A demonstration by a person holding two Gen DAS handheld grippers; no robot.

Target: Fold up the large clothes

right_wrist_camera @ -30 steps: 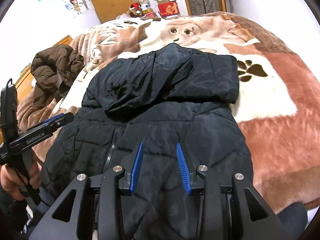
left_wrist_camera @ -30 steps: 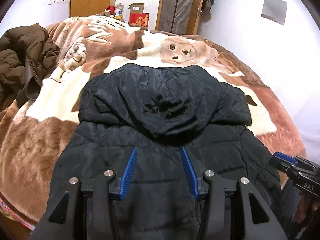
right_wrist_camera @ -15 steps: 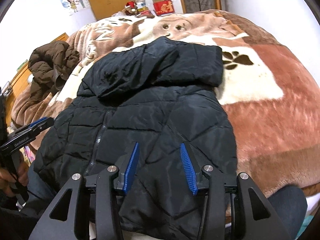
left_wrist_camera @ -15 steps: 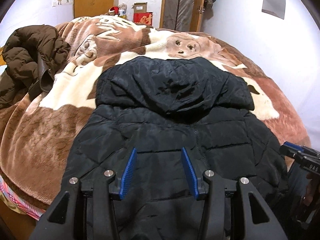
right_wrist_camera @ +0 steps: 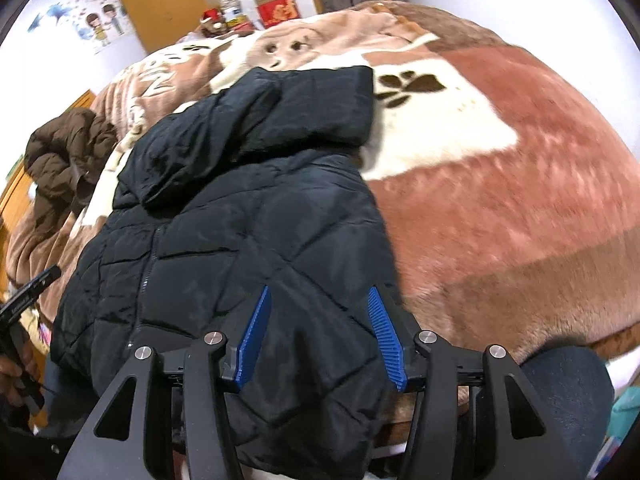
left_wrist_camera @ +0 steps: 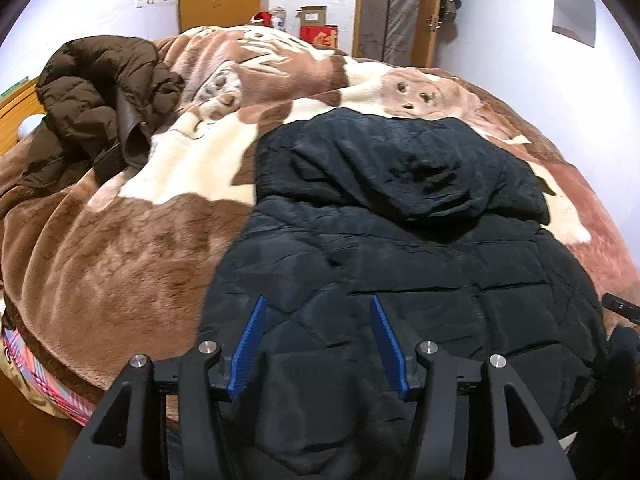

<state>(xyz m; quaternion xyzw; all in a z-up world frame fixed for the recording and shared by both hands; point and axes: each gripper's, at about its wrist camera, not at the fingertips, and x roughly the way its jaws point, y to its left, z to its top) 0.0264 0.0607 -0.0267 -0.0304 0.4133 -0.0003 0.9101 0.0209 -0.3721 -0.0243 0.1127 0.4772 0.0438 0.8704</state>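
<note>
A black quilted hooded jacket point(left_wrist_camera: 400, 248) lies flat on the bed, hood folded down at the far end, zipper up the middle. It also shows in the right wrist view point(right_wrist_camera: 240, 220). My left gripper point(left_wrist_camera: 318, 304) is open and empty, above the jacket's near left part. My right gripper point(right_wrist_camera: 318, 296) is open and empty, above the jacket's near right edge. The jacket's hem hangs over the bed's near edge below both grippers.
A brown and cream plush blanket point(left_wrist_camera: 120, 248) covers the bed. A crumpled brown puffer jacket point(left_wrist_camera: 96, 92) lies at the far left, also in the right wrist view point(right_wrist_camera: 64, 152). Boxes point(left_wrist_camera: 316, 28) and a wardrobe stand at the far wall.
Both grippers have pulled back toward the near edge of the bed and spread apart, left going left and right going right. Both stay open and empty.
</note>
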